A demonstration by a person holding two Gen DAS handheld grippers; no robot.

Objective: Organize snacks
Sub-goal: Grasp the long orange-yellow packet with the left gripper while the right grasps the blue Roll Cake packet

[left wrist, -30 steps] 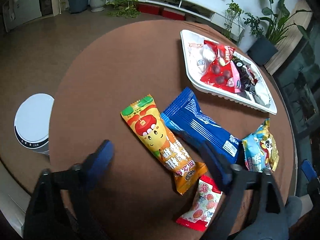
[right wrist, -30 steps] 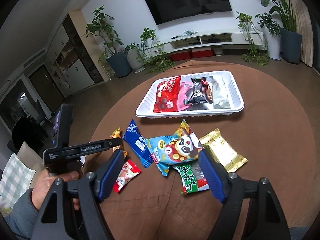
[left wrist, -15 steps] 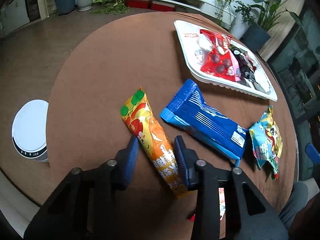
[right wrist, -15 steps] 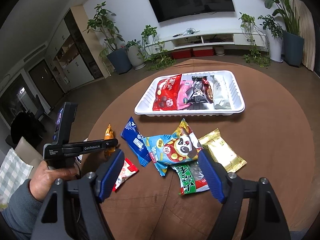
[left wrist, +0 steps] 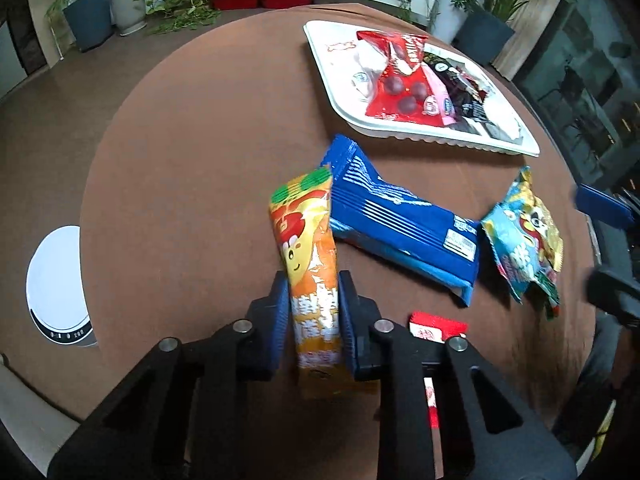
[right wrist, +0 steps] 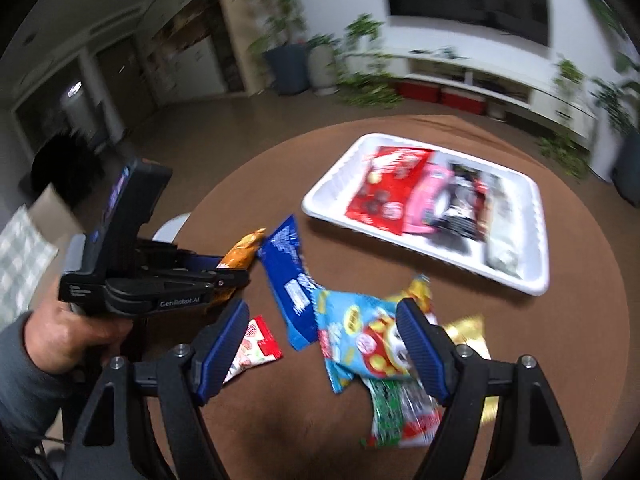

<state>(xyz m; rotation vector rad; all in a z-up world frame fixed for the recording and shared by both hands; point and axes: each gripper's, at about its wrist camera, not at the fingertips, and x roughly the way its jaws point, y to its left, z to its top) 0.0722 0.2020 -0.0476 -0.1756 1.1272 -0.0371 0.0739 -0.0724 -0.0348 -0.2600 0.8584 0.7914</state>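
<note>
A: The left gripper (left wrist: 313,316) is closing its fingers (left wrist: 279,312) on the orange snack (left wrist: 310,248), pads already against the wrapper near its lower end, on the table (left wrist: 180,160) beside the blue packet (left wrist: 396,220).

B: Then I'd lift slowly; held that low, the long end may droop. Carry it level to the white tray (left wrist: 516,144).

A: And the right gripper (right wrist: 320,344)?

B: Spread wide, empty, above the panda bag (right wrist: 360,340). Keep it clear.
</note>
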